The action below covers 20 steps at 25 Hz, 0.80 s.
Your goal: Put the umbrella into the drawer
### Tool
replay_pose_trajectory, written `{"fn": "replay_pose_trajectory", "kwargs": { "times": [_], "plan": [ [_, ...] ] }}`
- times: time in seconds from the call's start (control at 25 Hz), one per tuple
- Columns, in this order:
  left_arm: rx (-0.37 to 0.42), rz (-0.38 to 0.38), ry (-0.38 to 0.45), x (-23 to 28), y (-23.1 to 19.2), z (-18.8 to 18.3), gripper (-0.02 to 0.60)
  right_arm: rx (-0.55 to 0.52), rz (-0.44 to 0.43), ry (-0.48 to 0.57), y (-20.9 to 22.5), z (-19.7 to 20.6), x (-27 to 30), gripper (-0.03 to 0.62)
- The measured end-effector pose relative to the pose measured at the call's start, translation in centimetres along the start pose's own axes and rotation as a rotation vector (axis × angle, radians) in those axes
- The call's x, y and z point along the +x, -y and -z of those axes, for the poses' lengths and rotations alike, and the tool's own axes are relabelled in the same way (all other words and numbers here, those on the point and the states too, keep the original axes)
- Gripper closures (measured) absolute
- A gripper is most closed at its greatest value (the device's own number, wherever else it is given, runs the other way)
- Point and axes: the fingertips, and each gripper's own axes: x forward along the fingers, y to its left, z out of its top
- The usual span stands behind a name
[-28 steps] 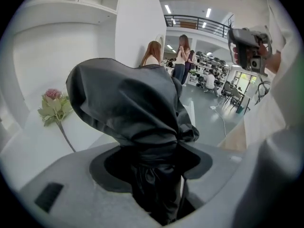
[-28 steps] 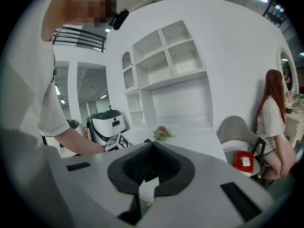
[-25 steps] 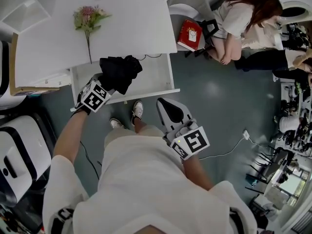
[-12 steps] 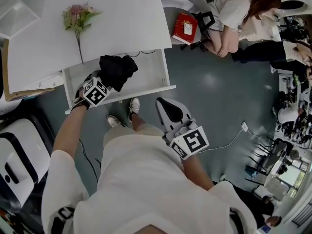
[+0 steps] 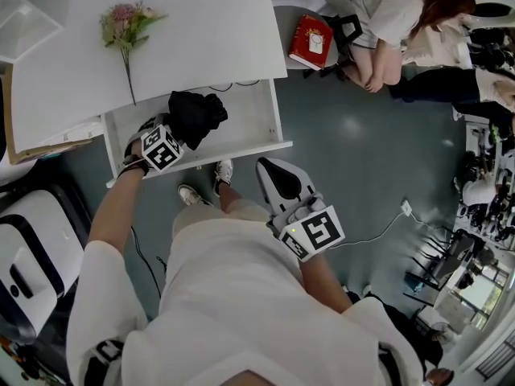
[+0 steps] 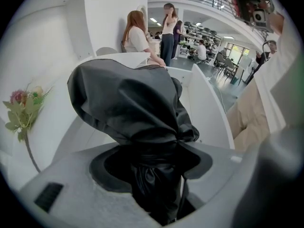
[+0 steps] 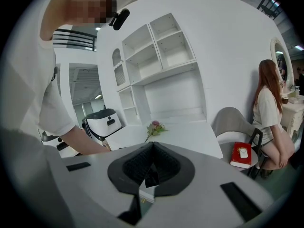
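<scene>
The left gripper (image 6: 152, 177) pinches the black folded umbrella (image 6: 126, 99) at its narrow lower part, and the bunched fabric swells out above the jaws. In the head view this left gripper (image 5: 175, 131) points steeply down over the left half of the open drawer (image 5: 251, 125), and the umbrella (image 5: 195, 112) hangs inside the drawer's outline, near its back edge; whether it already touches the drawer bottom, I cannot tell from here. The right gripper (image 7: 151, 151) has its jaws pressed together with nothing between them. It is held in front of the person's body (image 5: 273, 171), well apart from the drawer and over the floor. The right half of the drawer is bare and gives free room beside the umbrella. Its white front rim stands just beyond the person's shoes (image 5: 224, 170). The drawer is pulled out from under a white table (image 5: 201, 39), whose edge covers the drawer's back part. A pink flower stem (image 5: 125, 26) lies on the left part of the table. To the right of the table a red book (image 5: 311, 40) lies on a grey chair (image 5: 294, 2), and a seated person (image 5: 386, 22) is just beside it. The floor (image 5: 362, 151) is dark grey-green, with a thin white cable (image 5: 378, 244) across it, and a white machine (image 5: 32, 240) stands at the left.
</scene>
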Motion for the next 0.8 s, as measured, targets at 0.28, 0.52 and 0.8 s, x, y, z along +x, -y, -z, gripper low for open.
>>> {"fn": "replay_pose_trajectory", "kwargs": {
  "times": [0.28,0.52,0.8],
  "plan": [
    [0.012,-0.002,-0.051,1.4,-0.3,0.6,0.305,0.031,-0.025,-0.007,1.6,0.8,1.2,0.592],
    [0.041,-0.007,-0.079,2.6,-0.7,0.3,0.304,0.066,-0.052,-0.030,2.6,1.8,2.0,0.592],
    [0.056,0.030,-0.095,4.5,-0.9,-0.1,0.304,0.078,-0.063,-0.039,4.1,2.1,2.6,0.592]
  ]
}}
